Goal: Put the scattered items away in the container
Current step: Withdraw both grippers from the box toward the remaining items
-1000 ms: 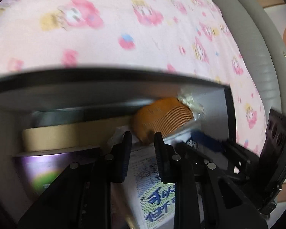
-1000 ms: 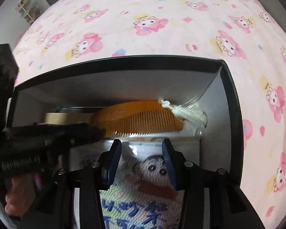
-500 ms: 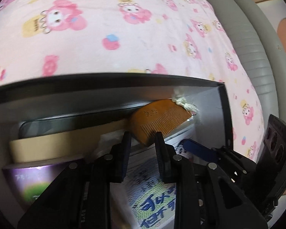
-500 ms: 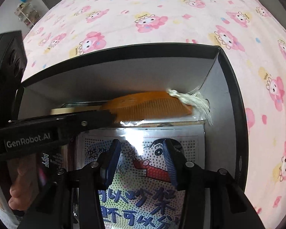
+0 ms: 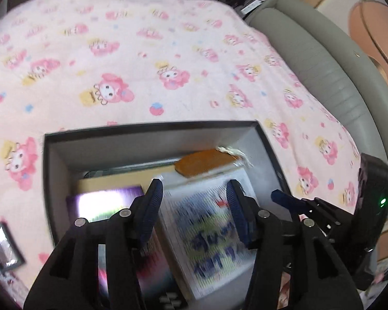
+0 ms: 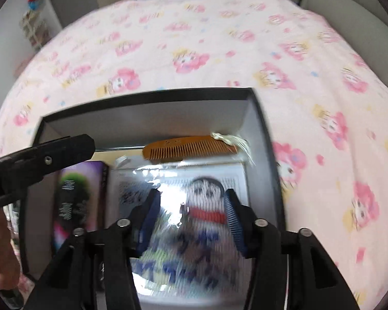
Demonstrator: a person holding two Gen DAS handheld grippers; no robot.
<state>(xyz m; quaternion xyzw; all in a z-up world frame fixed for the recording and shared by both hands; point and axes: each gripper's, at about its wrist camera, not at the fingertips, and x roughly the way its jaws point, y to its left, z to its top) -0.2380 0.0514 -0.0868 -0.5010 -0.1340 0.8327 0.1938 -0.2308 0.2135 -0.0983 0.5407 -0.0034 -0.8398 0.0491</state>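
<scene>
Inside, comb [image 6: 190,148] tops booklet [image 6: 194,206] in box [image 6: 147,118].

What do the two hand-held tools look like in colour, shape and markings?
Both are matte black plastic. The left tool and the right tool each have two angular fingers with ribbed blue pads and round silver screws on the joints. In the left wrist view, the boxy black body of the right tool shows a small green light. No cables or sleeves are visible.
</scene>
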